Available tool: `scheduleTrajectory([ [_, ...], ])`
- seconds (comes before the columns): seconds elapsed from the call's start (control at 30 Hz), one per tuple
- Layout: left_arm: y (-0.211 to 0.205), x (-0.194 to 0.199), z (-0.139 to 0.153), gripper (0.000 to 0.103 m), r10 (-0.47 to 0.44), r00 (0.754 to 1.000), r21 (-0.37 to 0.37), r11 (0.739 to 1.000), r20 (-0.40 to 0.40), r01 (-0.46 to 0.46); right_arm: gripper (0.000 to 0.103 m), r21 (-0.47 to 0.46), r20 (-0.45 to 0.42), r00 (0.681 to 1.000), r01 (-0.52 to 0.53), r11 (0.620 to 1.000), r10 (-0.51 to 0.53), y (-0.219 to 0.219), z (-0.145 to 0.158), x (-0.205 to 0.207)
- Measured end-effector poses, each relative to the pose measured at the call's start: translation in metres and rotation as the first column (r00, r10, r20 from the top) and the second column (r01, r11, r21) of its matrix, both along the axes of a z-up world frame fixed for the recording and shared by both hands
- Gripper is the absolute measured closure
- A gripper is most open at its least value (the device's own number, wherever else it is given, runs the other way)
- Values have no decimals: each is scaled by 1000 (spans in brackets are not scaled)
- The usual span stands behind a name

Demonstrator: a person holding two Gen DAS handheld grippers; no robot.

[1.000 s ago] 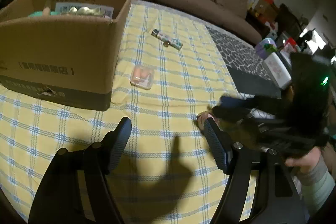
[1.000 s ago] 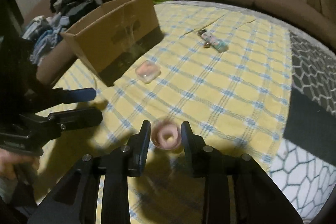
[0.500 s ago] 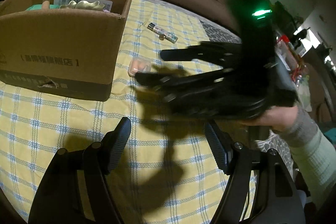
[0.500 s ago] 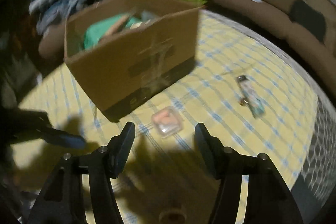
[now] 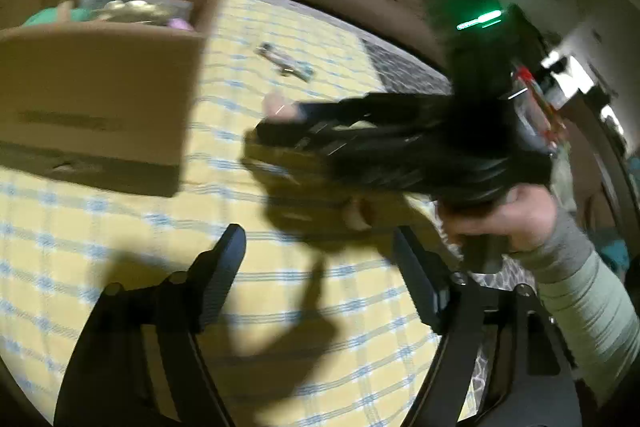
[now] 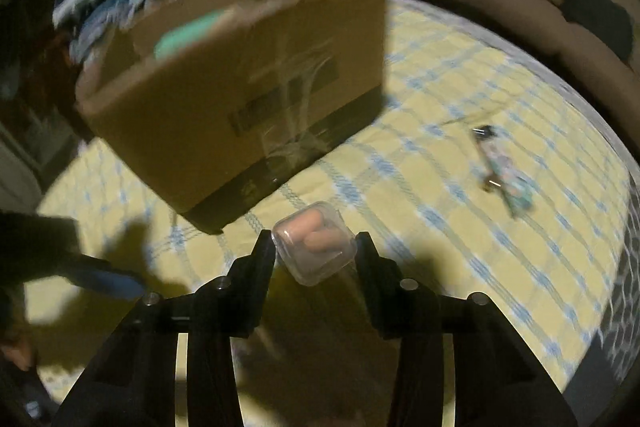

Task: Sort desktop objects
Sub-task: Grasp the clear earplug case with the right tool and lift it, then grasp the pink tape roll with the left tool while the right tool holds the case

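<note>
Right gripper point(image 6: 315, 247) now around clear case point(image 6: 314, 243) — blurred

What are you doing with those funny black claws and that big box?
A person is tidying small things off a yellow checked tablecloth into a cardboard box. The right gripper has its fingers on either side of a little clear case with something pink inside; whether it is squeezing it yet is hard to tell. The left gripper is open and holds nothing. A small patterned tube lies on the cloth.
</note>
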State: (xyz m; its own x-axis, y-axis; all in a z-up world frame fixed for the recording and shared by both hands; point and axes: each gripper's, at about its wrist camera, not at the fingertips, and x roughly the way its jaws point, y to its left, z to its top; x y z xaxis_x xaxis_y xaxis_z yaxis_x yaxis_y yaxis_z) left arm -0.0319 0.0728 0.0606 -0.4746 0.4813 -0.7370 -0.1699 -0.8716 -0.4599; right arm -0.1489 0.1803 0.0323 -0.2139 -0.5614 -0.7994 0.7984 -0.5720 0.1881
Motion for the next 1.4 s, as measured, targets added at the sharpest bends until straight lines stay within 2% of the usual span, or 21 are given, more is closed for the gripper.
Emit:
scheduleTrajectory([
  [0.13, 36, -5, -3, 24, -118, 990, -61, 992, -83, 114, 61, -109, 41, 991, 130, 986, -126, 68, 30, 12],
  [0.23, 69, -8, -12, 23, -227, 958, -153, 968, -173, 201, 61, -152, 56, 978, 209, 966, -203, 116, 41, 35],
  [0.33, 90, -13, -28, 23, -272, 948, -181, 953, -166, 241, 61, -206, 89, 963, 268, 941, -255, 152, 46, 58],
  [0.47, 97, -22, -46, 30, -262, 957, -190, 953, -123, 237, 61, -262, 136, 950, 310, 914, -282, 184, 44, 82],
  [0.63, 83, -26, -44, 31, -206, 969, -142, 972, -136, 187, 61, -297, 167, 945, 319, 900, -280, 192, 39, 96],
  [0.77, 88, -31, -49, 31, -205, 972, -204, 963, -112, 179, 61, -321, 195, 941, 328, 888, -277, 196, 32, 98],
  [0.83, 97, -34, -50, 35, -213, 971, -255, 950, -109, 180, 61, -320, 197, 941, 328, 889, -277, 196, 30, 99],
  [0.87, 101, -36, -50, 39, -211, 971, -284, 943, -109, 173, 61, -318, 199, 940, 328, 889, -276, 196, 29, 100],
  [0.9, 102, -37, -51, 50, -205, 973, -296, 941, -110, 165, 61, -315, 198, 940, 329, 890, -277, 196, 28, 101],
  [0.97, 98, -38, -51, 64, -179, 978, -328, 935, -108, 135, 61, -304, 195, 940, 328, 894, -279, 195, 27, 102],
  [1.03, 94, -38, -52, 71, -169, 980, -325, 937, -108, 126, 61, -295, 194, 939, 331, 896, -283, 194, 27, 103],
  [1.13, 92, -34, -52, 71, -174, 977, -329, 936, -123, 125, 61, -295, 190, 940, 330, 897, -284, 193, 26, 103],
  [1.2, 98, -32, -52, 54, -199, 972, -341, 929, -127, 146, 61, -294, 184, 941, 327, 898, -283, 190, 27, 103],
  [1.27, 103, -29, -52, 55, -218, 968, -369, 916, -127, 158, 61, -295, 180, 942, 325, 899, -282, 187, 28, 103],
  [1.33, 104, -29, -52, 65, -207, 970, -383, 912, -130, 144, 61, -291, 179, 943, 322, 901, -279, 183, 28, 104],
  [1.37, 99, -31, -51, 75, -183, 974, -378, 918, -132, 121, 61, -288, 179, 944, 320, 903, -278, 181, 28, 104],
  [1.4, 94, -32, -51, 78, -166, 977, -360, 927, -131, 109, 61, -284, 178, 944, 318, 904, -276, 179, 29, 105],
])
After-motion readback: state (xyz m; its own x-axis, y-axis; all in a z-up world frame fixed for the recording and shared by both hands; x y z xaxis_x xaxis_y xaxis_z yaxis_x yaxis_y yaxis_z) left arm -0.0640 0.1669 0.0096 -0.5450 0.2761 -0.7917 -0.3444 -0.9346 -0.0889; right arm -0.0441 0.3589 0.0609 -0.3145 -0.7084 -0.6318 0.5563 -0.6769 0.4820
